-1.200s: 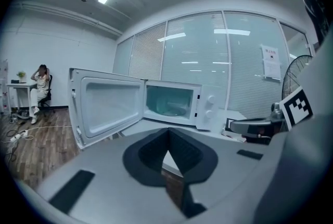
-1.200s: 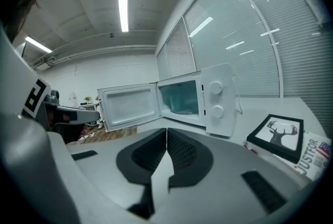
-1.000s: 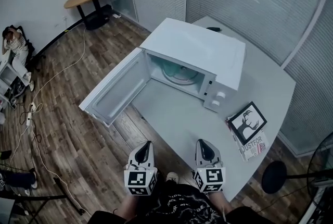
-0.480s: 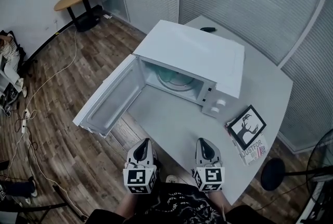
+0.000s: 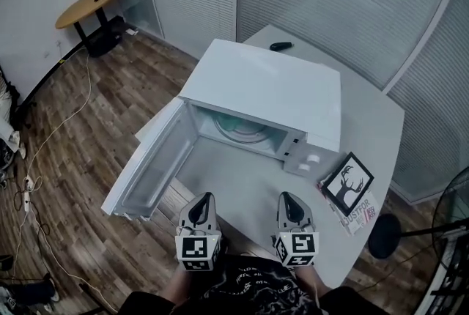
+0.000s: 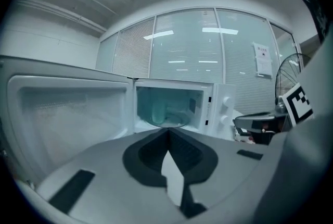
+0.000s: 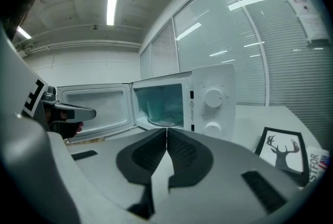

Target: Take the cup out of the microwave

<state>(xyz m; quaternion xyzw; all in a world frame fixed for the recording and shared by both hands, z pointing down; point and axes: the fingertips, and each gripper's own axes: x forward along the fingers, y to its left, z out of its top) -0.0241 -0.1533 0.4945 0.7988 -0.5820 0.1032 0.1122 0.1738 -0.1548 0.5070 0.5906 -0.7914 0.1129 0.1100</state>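
A white microwave [image 5: 267,90] stands on the grey table [image 5: 366,127] with its door [image 5: 150,167] swung wide open to the left. Inside, on the glass turntable [image 5: 245,129], stands a pale cup [image 6: 158,111], which also shows in the right gripper view as the cup [image 7: 151,108]. In the head view the cup is hidden. My left gripper [image 5: 203,198] and right gripper [image 5: 287,196] are side by side at the table's near edge, pointing at the cavity and well short of it. Both the left gripper [image 6: 168,132] and the right gripper [image 7: 166,131] are shut and hold nothing.
A framed deer picture [image 5: 349,183] and a booklet [image 5: 359,212] lie right of the microwave. A small black object [image 5: 280,46] sits at the table's far edge. On the wooden floor are a round side table [image 5: 88,4], cables and a fan [image 5: 451,222].
The person has come closer to the table, so the microwave and its open door are nearer to both grippers. Both grippers stay shut and side by side.
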